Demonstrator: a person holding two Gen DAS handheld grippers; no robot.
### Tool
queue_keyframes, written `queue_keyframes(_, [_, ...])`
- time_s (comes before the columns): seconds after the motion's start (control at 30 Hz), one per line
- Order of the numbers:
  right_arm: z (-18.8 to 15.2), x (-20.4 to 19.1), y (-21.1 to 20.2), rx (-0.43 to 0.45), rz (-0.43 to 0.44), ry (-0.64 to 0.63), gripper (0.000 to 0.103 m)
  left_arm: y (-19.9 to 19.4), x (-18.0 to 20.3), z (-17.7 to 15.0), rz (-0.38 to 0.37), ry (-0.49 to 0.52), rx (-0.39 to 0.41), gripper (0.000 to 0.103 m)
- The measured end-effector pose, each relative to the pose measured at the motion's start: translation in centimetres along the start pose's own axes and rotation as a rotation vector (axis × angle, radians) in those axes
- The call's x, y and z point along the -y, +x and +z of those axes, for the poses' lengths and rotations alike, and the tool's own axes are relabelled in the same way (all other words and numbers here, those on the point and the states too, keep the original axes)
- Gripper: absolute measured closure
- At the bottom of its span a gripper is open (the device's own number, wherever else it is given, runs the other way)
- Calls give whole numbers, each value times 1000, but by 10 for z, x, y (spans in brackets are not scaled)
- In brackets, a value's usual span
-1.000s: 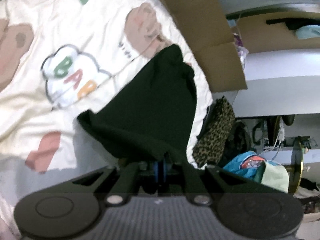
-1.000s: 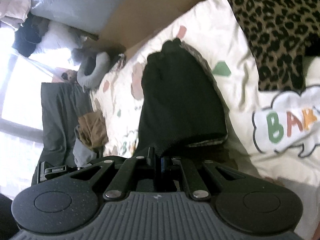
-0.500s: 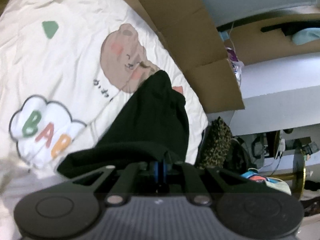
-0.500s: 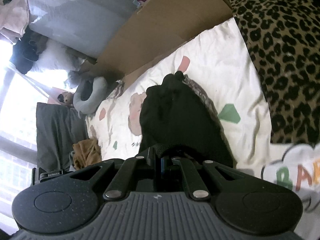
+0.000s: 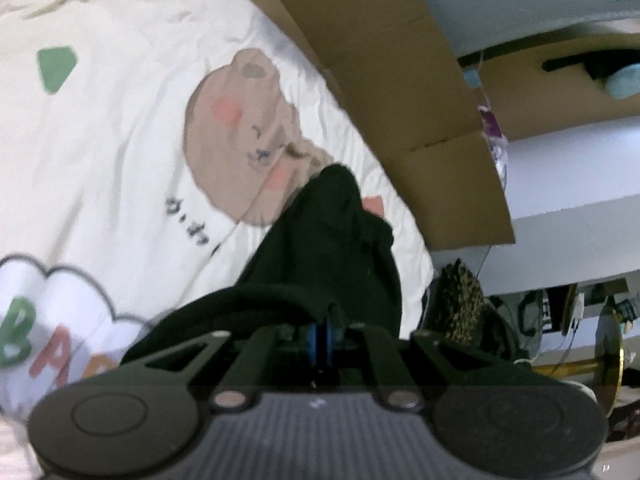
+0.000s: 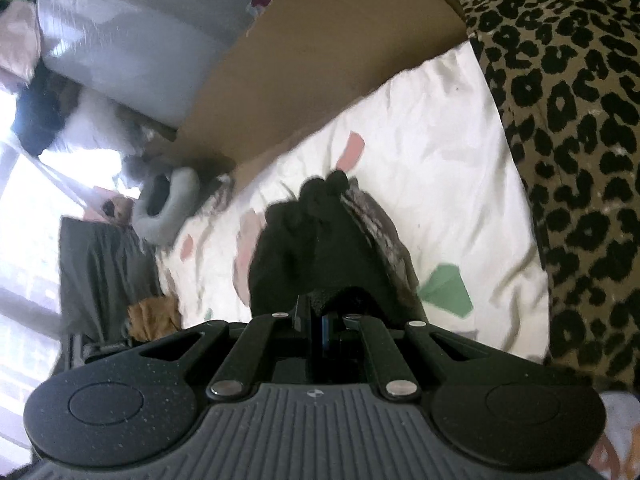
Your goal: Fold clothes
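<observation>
Left tongs and right tongs each clenched on black knit garment (trailing toward 12 o'clock) over cream cartoon-print bedsheet.

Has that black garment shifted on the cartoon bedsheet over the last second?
Yes. The black garment has been dragged off the cloud print, toward the brown bear print.

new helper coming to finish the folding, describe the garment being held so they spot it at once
On the cream cartoon-print bedsheet, beside the brown cardboard sheet, hangs a plain black fabric garment. Both tongs pinch its near edge, and it is the only solid black piece there.
</observation>
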State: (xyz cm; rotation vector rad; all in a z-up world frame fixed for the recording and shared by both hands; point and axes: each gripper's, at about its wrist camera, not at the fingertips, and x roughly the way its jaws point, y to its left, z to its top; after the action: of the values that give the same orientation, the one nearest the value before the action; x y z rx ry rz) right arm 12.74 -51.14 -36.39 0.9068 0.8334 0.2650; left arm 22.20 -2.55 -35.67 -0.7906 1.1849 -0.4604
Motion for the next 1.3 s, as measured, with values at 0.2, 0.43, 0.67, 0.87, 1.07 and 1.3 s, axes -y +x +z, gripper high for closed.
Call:
queue_keyframes(0.2, [14, 13, 16, 34, 10, 49, 100, 13, 7, 17, -9, 7, 27, 98])
queue_keyframes(0.43, [17, 21, 24, 45, -33, 56, 100, 26, 1, 30, 9, 12, 48, 98])
queue_keyframes(0.67, [21, 33, 37, 40, -60, 79, 100, 39, -9, 36, 41, 0, 56, 98])
queue_keyframes(0.87, [24, 46, 55, 36, -97, 90, 98, 62, -19, 46, 87, 4, 26, 97])
queue_keyframes(1.07, [15, 45, 44, 29, -61, 133, 60, 61, -13, 32, 63, 21, 5, 64])
queue_keyframes(1.3, [0, 49, 43, 1, -45, 174, 48, 59, -22, 14, 65, 17, -10, 60])
